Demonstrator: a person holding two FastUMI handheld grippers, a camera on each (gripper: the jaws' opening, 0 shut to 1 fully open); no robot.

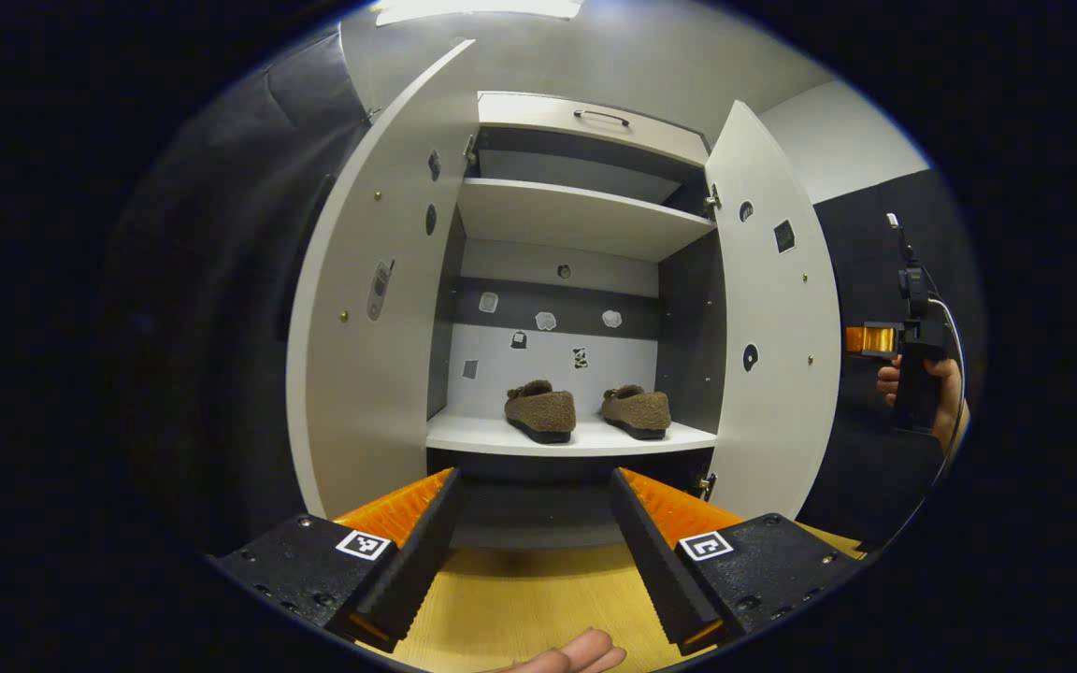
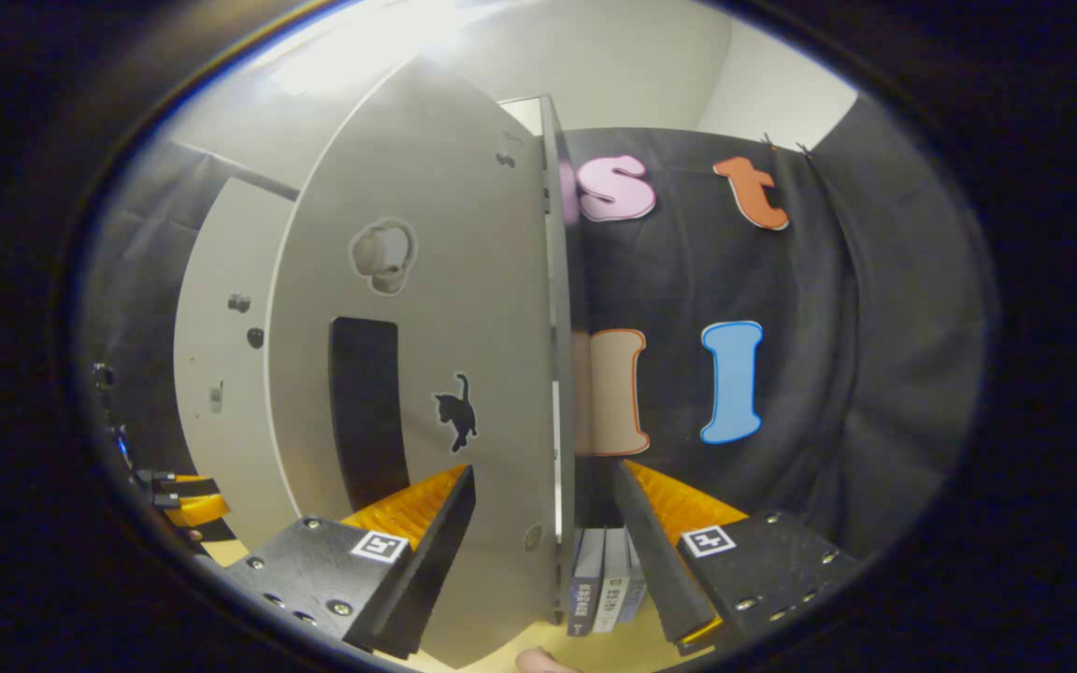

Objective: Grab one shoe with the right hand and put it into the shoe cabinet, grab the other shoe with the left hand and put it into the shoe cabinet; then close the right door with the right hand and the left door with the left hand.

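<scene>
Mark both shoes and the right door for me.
left shoe (image 1: 540,411), left gripper view, on its fuzzy heel.
right shoe (image 1: 637,409), left gripper view, on its side.
right door (image 1: 772,374), left gripper view, on its bare inner face.

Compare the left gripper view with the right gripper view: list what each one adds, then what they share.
Left gripper view adds the cabinet interior: two brown shoes side by side on the lower shelf, a bare upper shelf, and the right gripper beyond the right door.

Right gripper view adds the outer face of that right door up close, its edge between the open right fingers, with a cat sticker on it and books behind it.

Shared: both cabinet doors standing open and the wooden floor.
</scene>
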